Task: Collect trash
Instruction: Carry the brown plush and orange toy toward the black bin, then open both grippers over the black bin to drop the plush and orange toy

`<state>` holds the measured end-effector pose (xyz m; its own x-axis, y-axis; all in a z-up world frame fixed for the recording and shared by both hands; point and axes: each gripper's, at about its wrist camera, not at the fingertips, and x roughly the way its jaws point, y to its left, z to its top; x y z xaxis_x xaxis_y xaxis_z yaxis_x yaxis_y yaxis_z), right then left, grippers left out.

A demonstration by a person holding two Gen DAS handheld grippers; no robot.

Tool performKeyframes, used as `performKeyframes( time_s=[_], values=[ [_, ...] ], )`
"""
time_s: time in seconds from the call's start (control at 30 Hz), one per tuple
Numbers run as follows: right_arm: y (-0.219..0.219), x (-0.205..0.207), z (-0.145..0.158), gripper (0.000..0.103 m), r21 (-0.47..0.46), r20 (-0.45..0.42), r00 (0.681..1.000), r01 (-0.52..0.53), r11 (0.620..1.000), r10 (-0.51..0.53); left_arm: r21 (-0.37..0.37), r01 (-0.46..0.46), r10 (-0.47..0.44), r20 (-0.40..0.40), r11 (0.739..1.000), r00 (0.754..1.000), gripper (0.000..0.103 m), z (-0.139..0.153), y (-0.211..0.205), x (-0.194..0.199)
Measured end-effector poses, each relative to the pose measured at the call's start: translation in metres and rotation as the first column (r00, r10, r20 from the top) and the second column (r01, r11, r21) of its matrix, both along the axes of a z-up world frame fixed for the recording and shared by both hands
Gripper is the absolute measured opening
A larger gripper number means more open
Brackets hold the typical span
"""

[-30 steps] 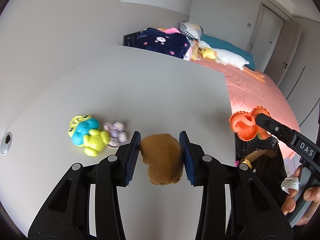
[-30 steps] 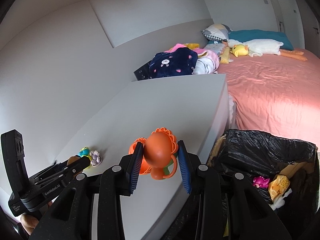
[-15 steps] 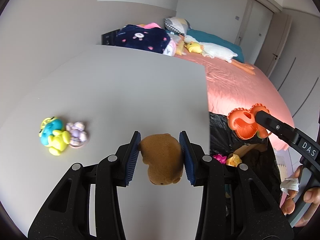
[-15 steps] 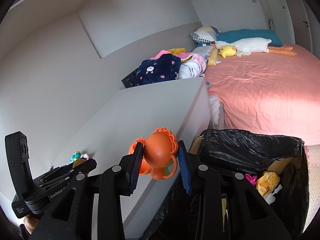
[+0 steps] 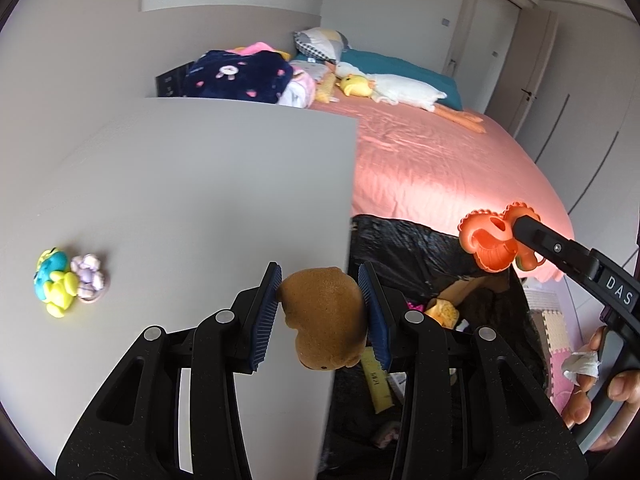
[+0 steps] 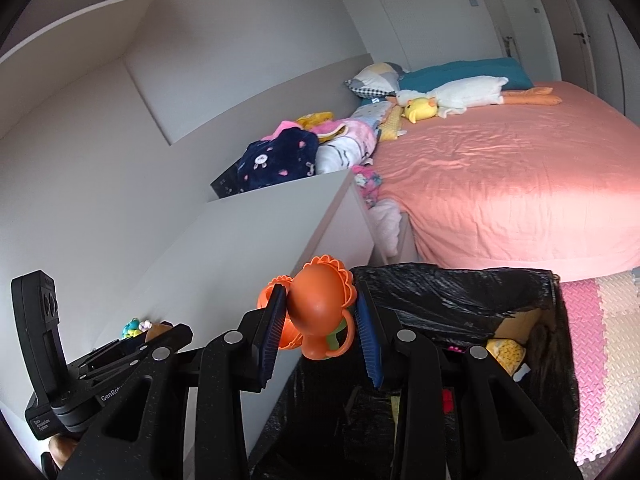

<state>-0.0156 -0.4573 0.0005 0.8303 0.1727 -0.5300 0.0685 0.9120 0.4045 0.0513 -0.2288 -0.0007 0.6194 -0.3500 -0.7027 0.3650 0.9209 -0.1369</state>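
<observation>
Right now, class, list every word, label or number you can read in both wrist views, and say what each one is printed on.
"DAS": white letters on the right gripper, cut off by the frame edge.
"GenRob": on the left gripper's body, partly hidden.
Small white label lower on that body: too small to read.
Printed marks on the yellow strip in the bin: blurred.

Left gripper (image 5: 322, 312): matt, finely speckled black plastic with ribbed blue pads (image 5: 267, 322) and bare metal pivot pins, closed on a fuzzy brown plush toy (image 5: 325, 318). Right gripper (image 6: 320, 330): same finish, clamping a smooth, semi-gloss orange plastic toy (image 6: 318, 306). Tabletop (image 5: 192, 200): smooth matt grey. Bin liner (image 6: 440, 292): crinkled glossy black plastic film. Bedsheet (image 6: 500, 180): pink cloth with slight sheen.
</observation>
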Motion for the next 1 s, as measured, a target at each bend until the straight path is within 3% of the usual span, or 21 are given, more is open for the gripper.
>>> performKeyframes(
  time_s=[0.43,0.63,0.67,0.7,0.73,0.77,0.9,1.0],
  values=[
    [-0.043,-0.023,0.001,0.037,-0.019,0.001,0.994,0.114,0.993,-0.114,0.025,0.131,-0.131,0.002,0.991,0.991,0.04,-0.002,-0.044,-0.019],
    [-0.056,-0.036,0.004,0.037,-0.044,0.017,0.984,0.178,0.983,-0.177,-0.03,0.272,-0.272,-0.008,0.962,0.962,0.04,0.001,-0.052,-0.03],
    [-0.059,-0.038,0.005,0.038,-0.041,0.022,0.981,0.194,0.98,-0.193,-0.032,0.3,-0.3,-0.004,0.953,0.954,0.043,0.002,-0.054,-0.033],
    [-0.062,-0.041,0.006,0.053,-0.04,0.026,0.976,0.216,0.976,-0.215,-0.032,0.326,-0.326,-0.001,0.945,0.945,0.049,0.003,-0.058,-0.037],
    [-0.064,-0.043,0.007,0.08,-0.05,0.028,0.969,0.246,0.968,-0.244,-0.032,0.351,-0.352,0.002,0.936,0.936,0.071,0.004,-0.06,-0.04],
    [-0.066,-0.046,0.008,0.089,-0.064,0.034,0.962,0.272,0.96,-0.27,-0.029,0.369,-0.369,0.002,0.929,0.93,0.095,0.004,-0.063,-0.044],
    [-0.07,-0.05,0.011,0.091,-0.092,0.048,0.948,0.316,0.944,-0.313,-0.009,0.43,-0.43,0.028,0.903,0.902,0.098,0.007,-0.07,-0.054],
    [-0.074,-0.051,0.01,0.091,-0.082,0.046,0.946,0.324,0.943,-0.321,0.011,0.44,-0.44,0.027,0.898,0.897,0.098,0.004,-0.073,-0.056]
  ],
)
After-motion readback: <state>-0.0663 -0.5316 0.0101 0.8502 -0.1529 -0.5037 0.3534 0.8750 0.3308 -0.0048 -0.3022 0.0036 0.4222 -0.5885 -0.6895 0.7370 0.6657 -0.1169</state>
